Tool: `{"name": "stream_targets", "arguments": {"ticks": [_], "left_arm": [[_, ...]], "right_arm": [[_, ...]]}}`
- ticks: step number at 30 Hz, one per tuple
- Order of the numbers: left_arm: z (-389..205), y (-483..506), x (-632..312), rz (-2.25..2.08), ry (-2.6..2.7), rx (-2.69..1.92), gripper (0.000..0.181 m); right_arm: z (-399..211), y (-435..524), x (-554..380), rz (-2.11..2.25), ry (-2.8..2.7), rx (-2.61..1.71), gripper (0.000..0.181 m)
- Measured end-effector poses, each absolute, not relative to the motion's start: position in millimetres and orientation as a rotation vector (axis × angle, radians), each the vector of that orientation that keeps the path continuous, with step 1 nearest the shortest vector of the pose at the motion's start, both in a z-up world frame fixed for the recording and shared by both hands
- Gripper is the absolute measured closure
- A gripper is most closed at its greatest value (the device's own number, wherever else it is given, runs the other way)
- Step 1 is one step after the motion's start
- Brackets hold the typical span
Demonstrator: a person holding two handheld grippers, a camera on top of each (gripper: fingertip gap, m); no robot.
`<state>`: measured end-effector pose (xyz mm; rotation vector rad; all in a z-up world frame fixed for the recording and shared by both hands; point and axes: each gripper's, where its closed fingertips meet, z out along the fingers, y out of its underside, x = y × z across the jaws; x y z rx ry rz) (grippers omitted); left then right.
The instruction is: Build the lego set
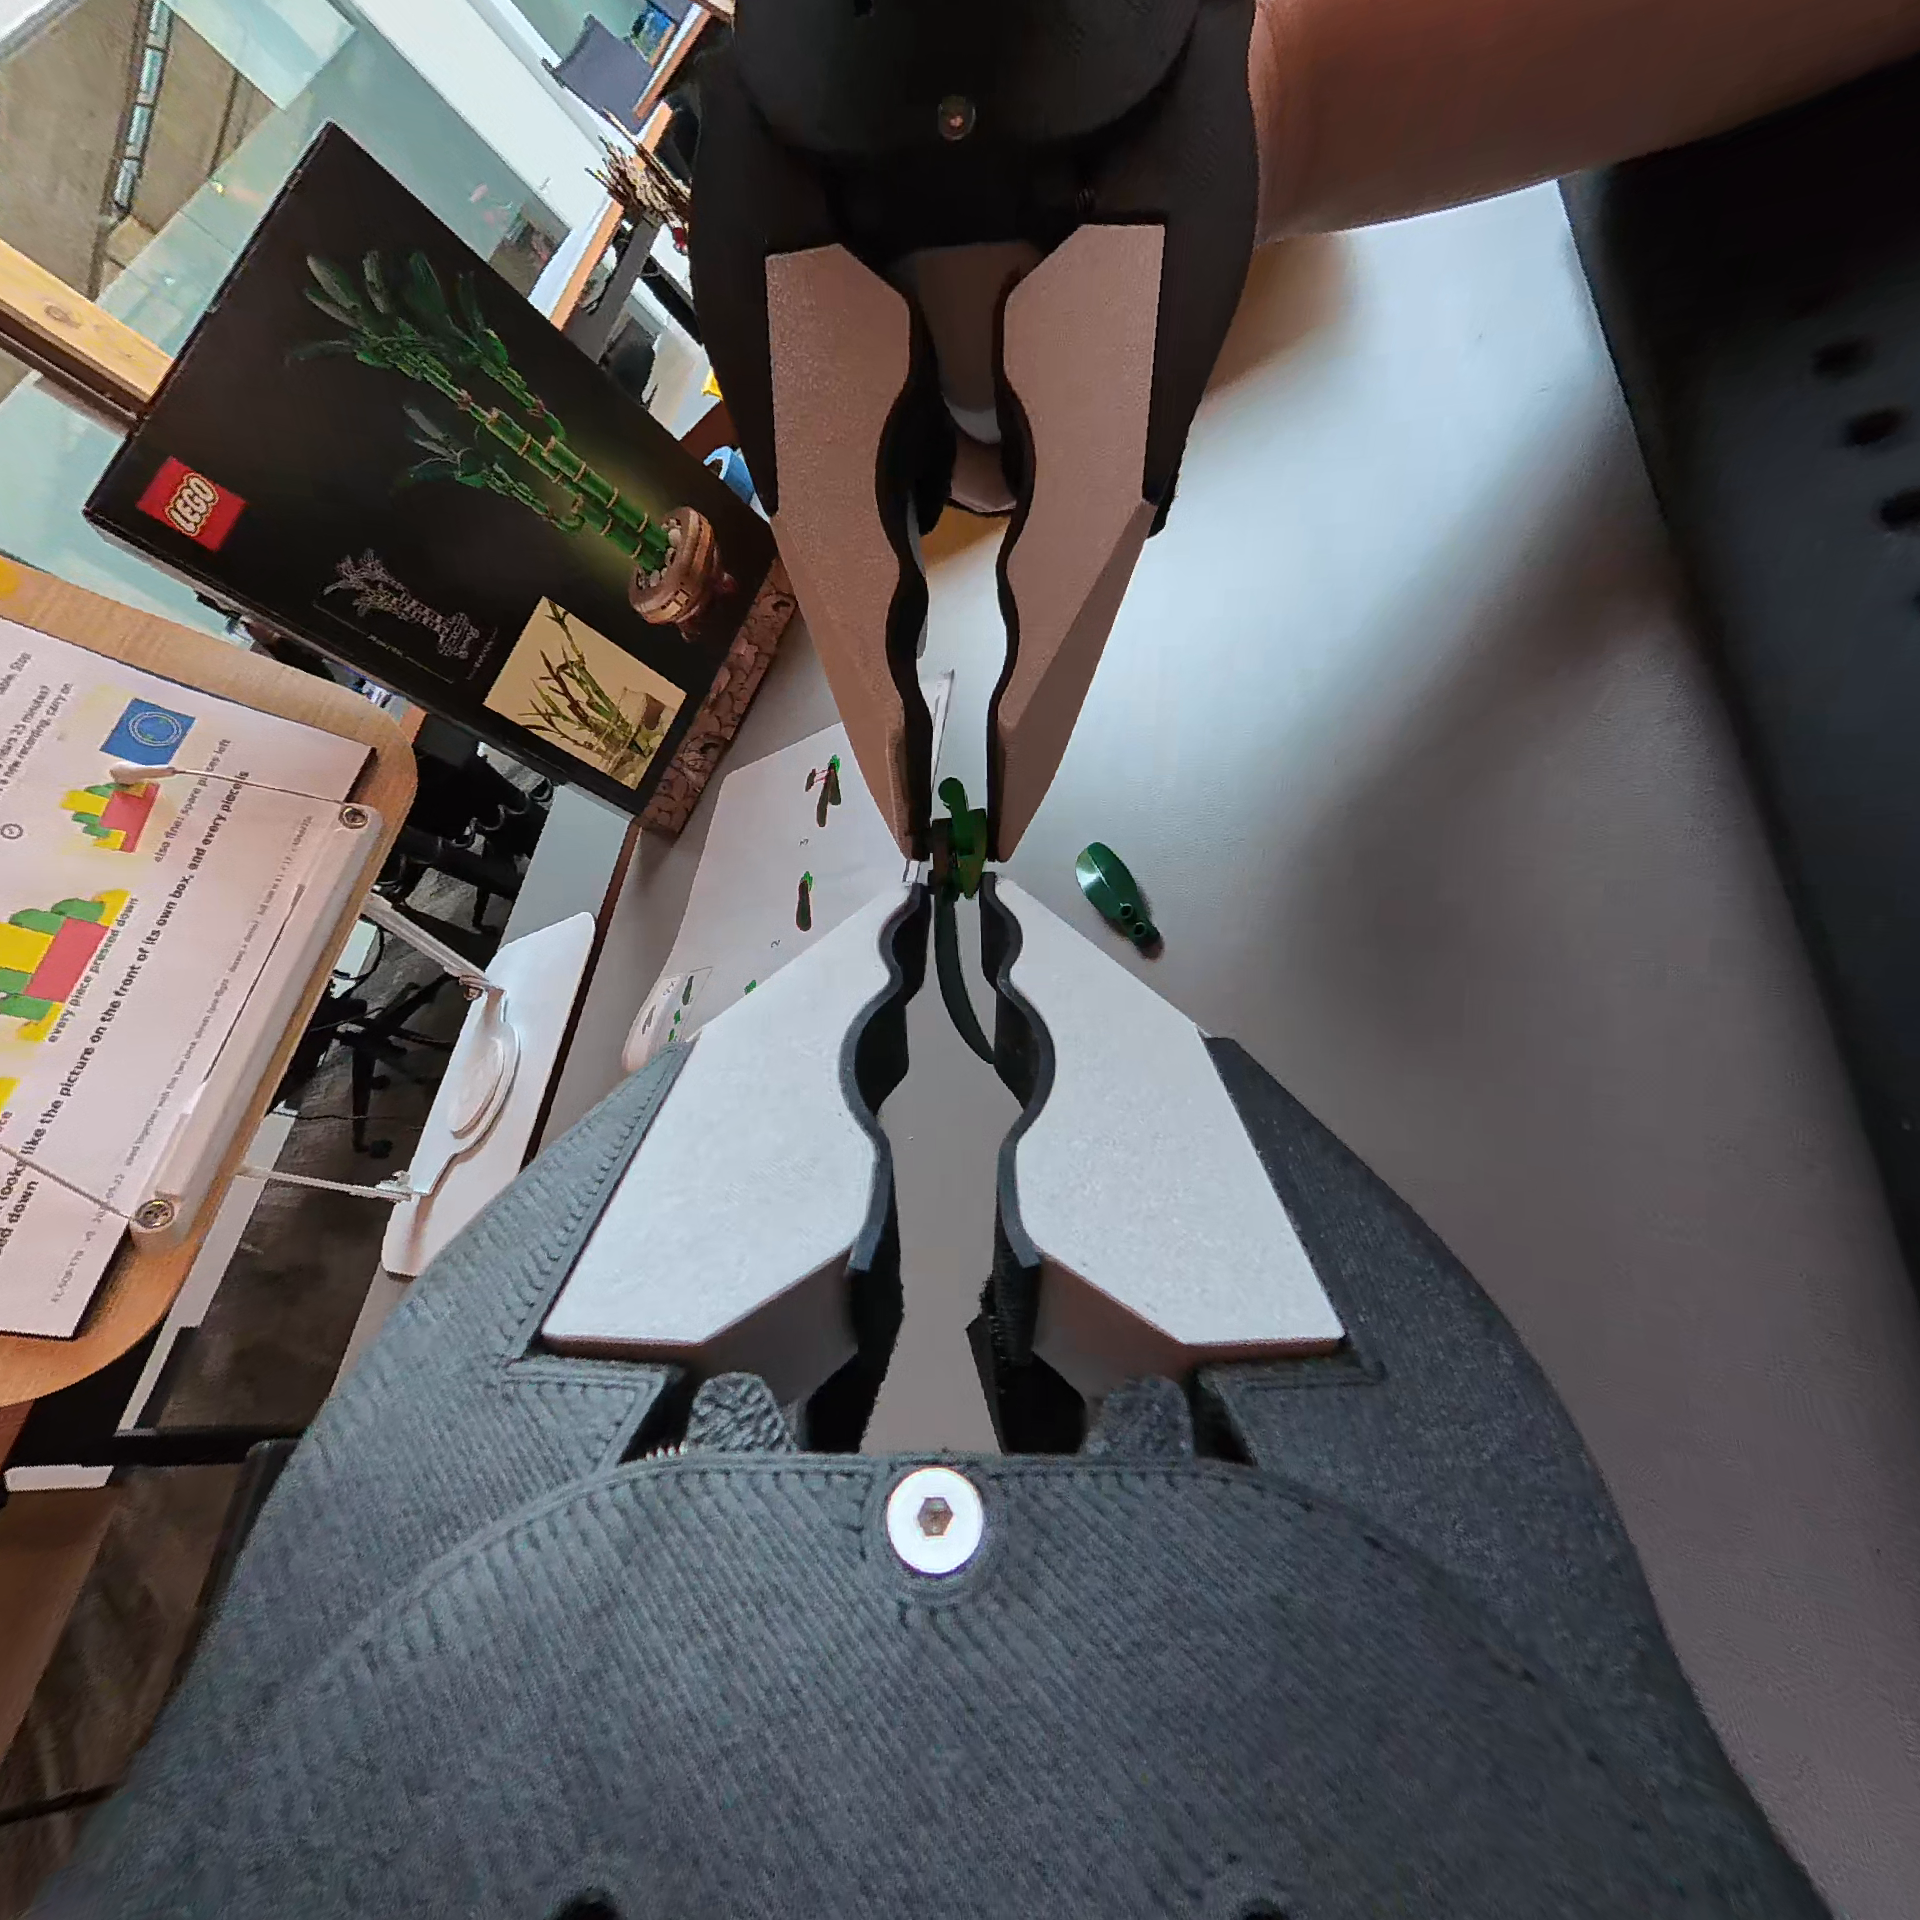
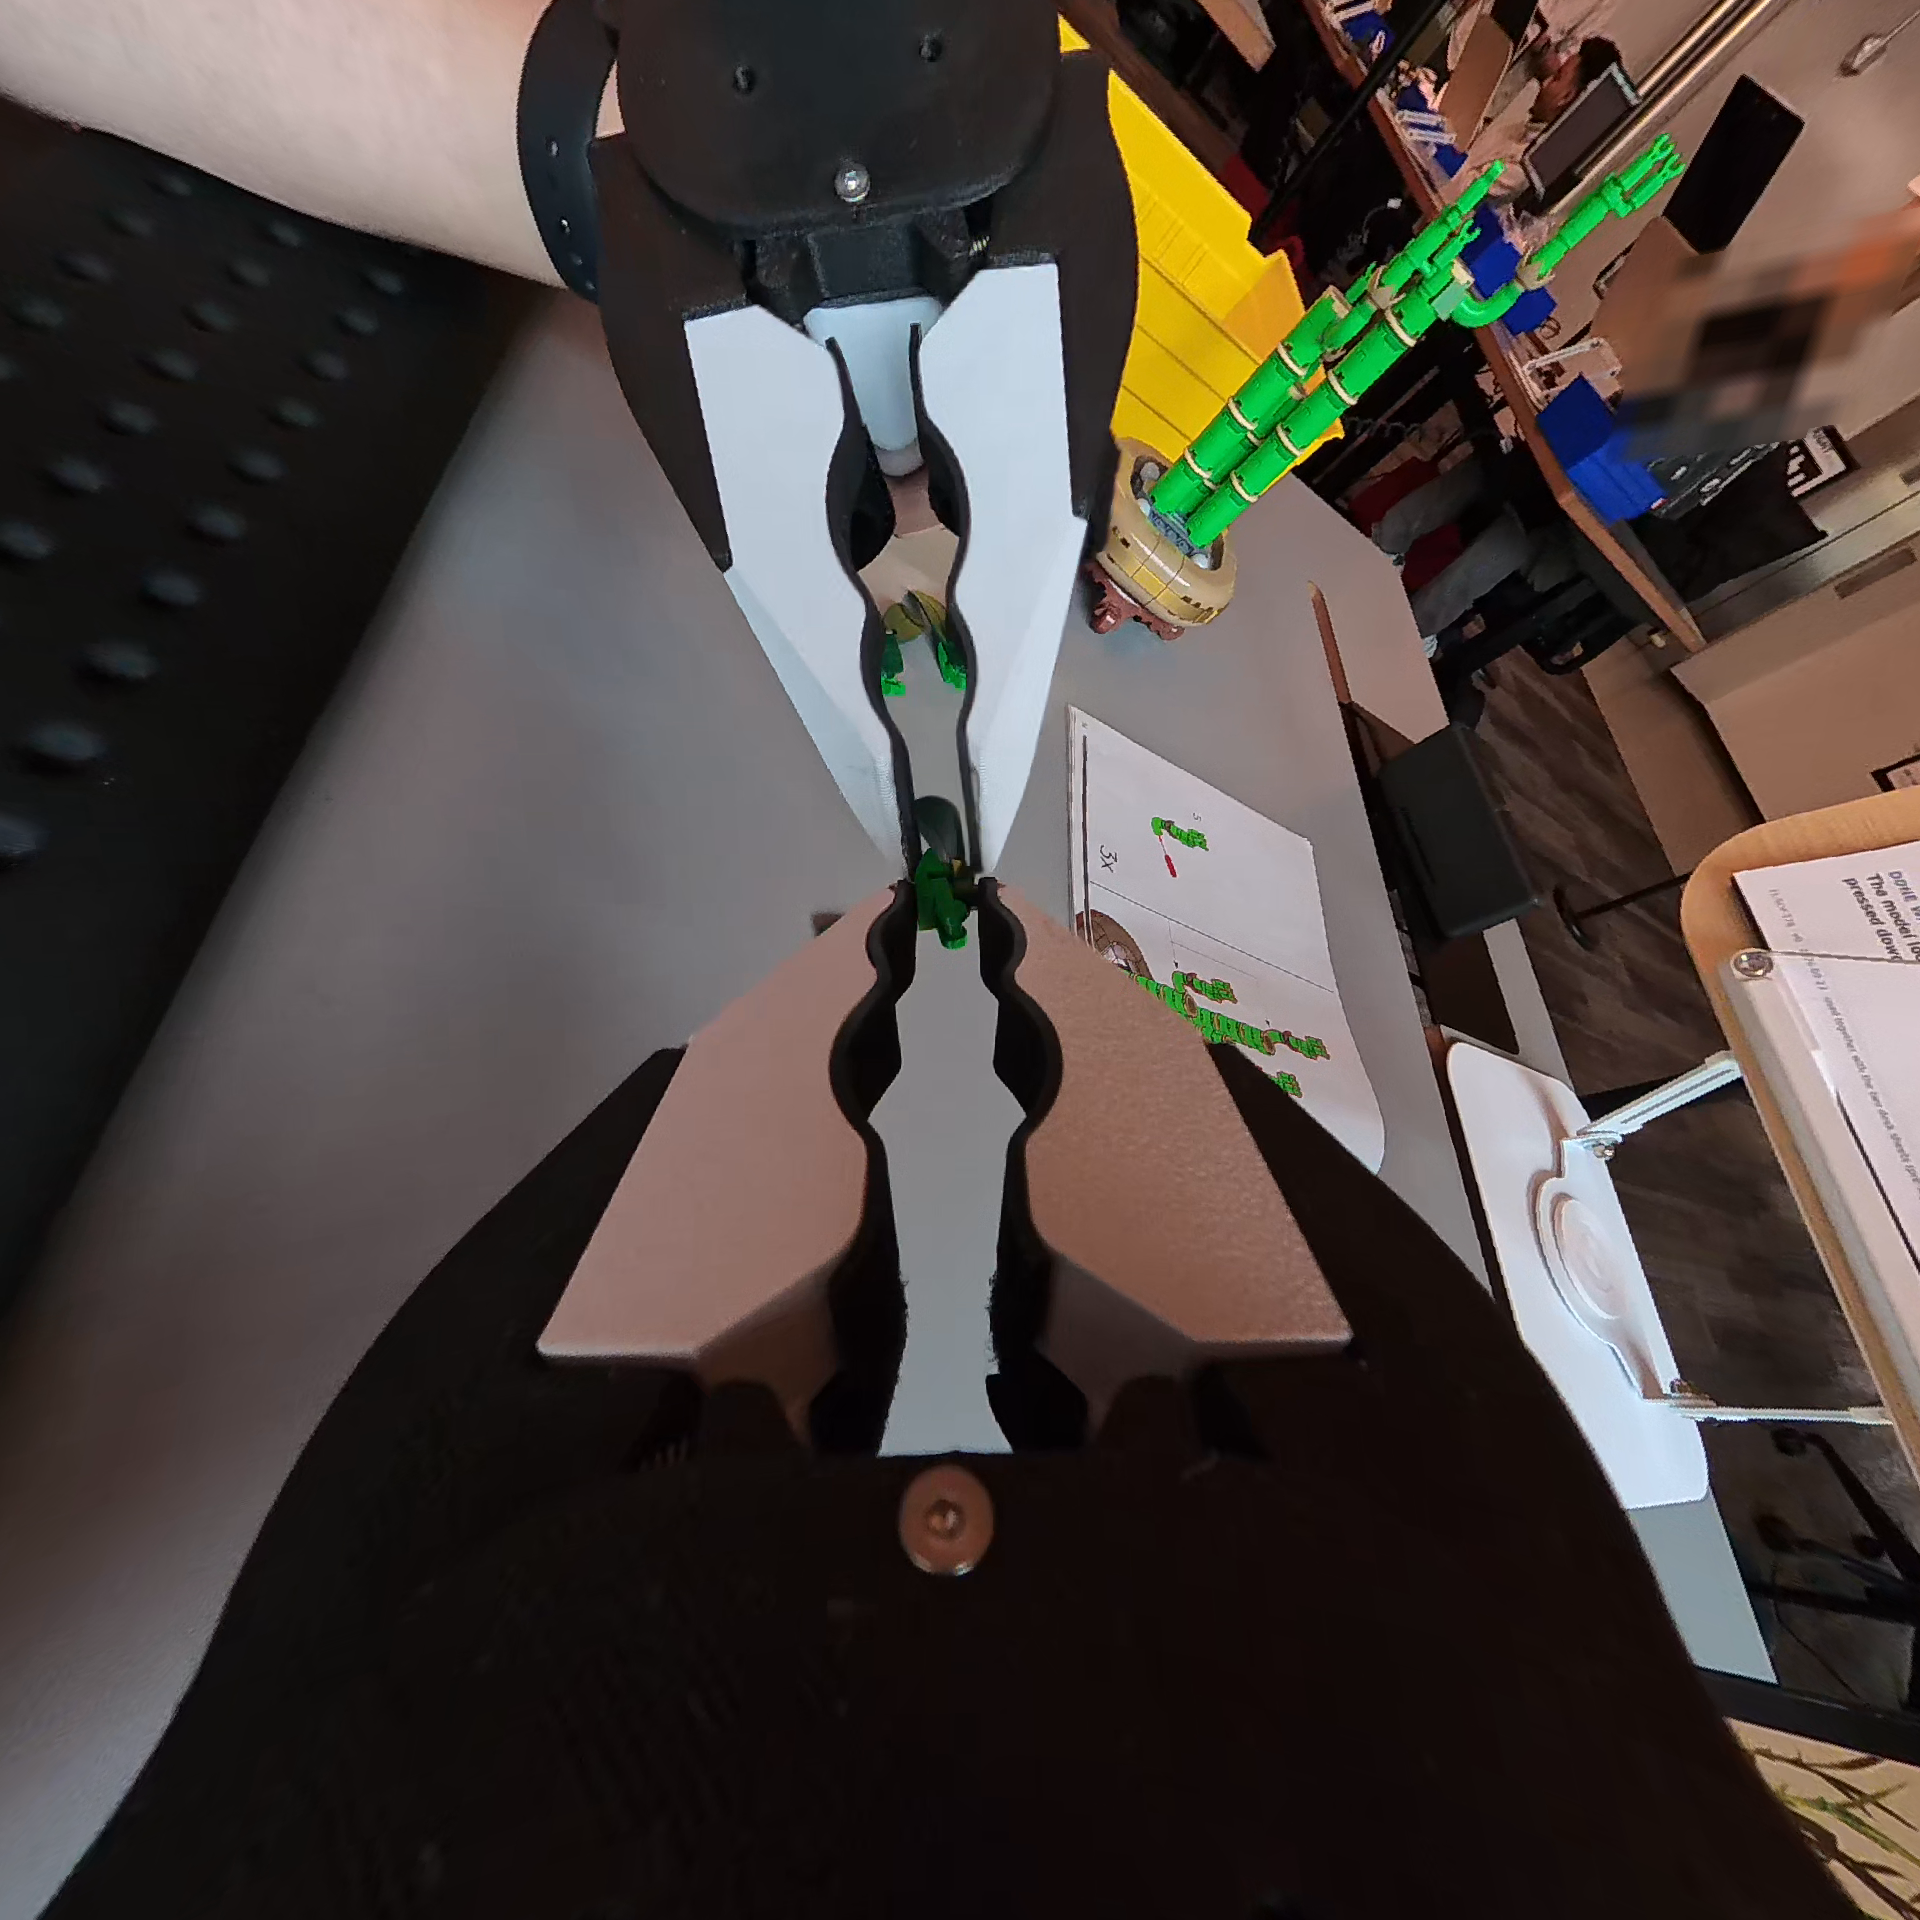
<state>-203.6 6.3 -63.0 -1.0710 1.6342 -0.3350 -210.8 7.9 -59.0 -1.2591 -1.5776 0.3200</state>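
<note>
- Grippers meet tip to tip above the grey table (image 1: 1351, 623): my left gripper (image 1: 951, 894) pinches a dark green leaf piece (image 1: 961, 997) that runs back between its fingers.
- My right gripper (image 2: 940, 894) is pinched on a bright green stem piece (image 2: 940, 914) at its tips.
- Just right of my left tips, a loose dark leaf (image 1: 1114, 891) lies on the table.
- Beyond my right gripper, to its right, stands the bamboo model (image 2: 1299, 395), with the instruction sheet (image 2: 1195, 935) nearer.

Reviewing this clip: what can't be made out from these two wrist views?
- Left wrist view: how the green pieces join; the fingertips of both hand-held grippers cover them.
- Right wrist view: the dark leaf is mostly hidden behind the left hand-held gripper's fingers.
- Right wrist view: loose pieces show only through the finger gap.
</note>
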Motion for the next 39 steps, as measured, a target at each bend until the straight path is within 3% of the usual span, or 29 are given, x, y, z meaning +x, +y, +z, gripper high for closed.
{"name": "stream_targets", "arguments": {"ticks": [21, 24, 28, 34, 39], "left_arm": [[-57, 7, -199, -0.310, 1.605, -1.096, 0.175], [-54, 7, -200, -0.441, 1.548, -1.150, 0.175], [-56, 7, -203, -0.707, 1.513, -1.320, 0.152], [-38, -7, -204, -1.187, 1.410, -1.407, 0.169], [-42, -22, -205, -1.495, 1.430, -1.515, 0.150]], "right_arm": [[-53, 9, -206, 0.442, -1.525, -1.276, 0.171], [-51, 8, -205, 0.451, -1.520, -1.272, 0.171], [-47, 2, -205, 0.462, -1.534, -1.229, 0.171], [-47, -5, -204, 0.484, -1.574, -1.199, 0.171], [-40, -17, -208, 0.566, -1.583, -1.145, 0.171]]}}
